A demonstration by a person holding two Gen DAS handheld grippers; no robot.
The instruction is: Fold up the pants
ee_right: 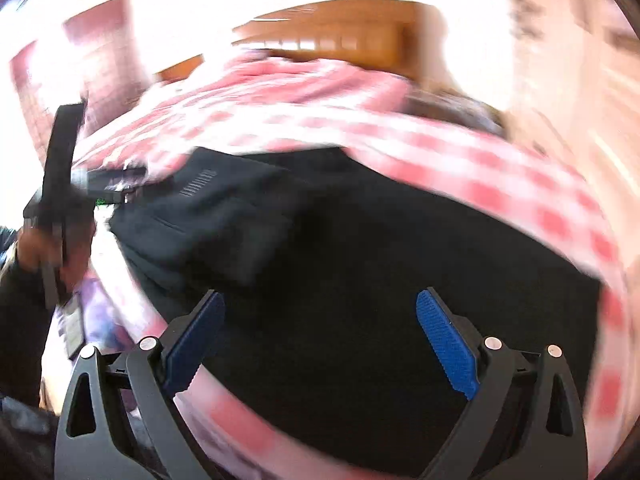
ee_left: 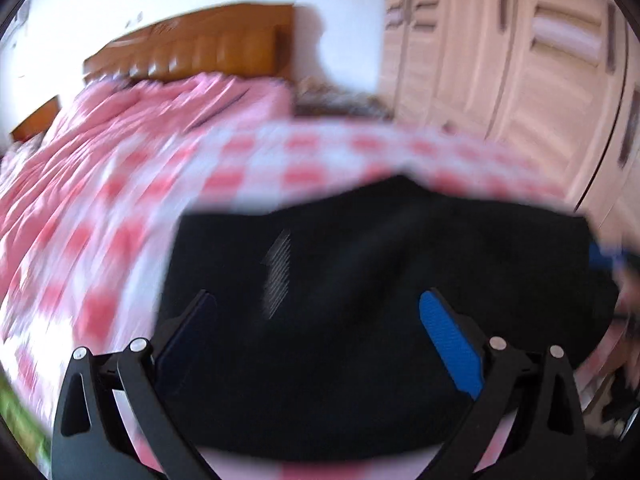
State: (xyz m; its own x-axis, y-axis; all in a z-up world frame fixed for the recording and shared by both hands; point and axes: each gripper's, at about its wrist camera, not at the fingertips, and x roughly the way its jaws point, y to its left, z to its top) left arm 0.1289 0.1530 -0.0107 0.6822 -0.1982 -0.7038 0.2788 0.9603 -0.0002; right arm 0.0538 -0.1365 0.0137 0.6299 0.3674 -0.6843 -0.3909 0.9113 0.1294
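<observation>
Black fabric pants (ee_left: 380, 300), partly folded, are lying on the pink-checked bed sheet (ee_left: 280, 152) just ahead of both hand-held grippers: left hand-held gripper (ee_left: 318, 320) and right hand-held gripper (ee_right: 320, 320) are gaping, empty. Best pinching both layers at the edge, folding level.

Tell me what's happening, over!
Left tongs open, empty. Right tongs open, empty. Black pants partly folded on the checked bedcover. Nothing in the way, over.

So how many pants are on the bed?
1. The black pants lie on the red-and-white checked bedspread, under both open grippers, left and right. One end is folded over itself. More could be hidden under the pink quilt.
</observation>
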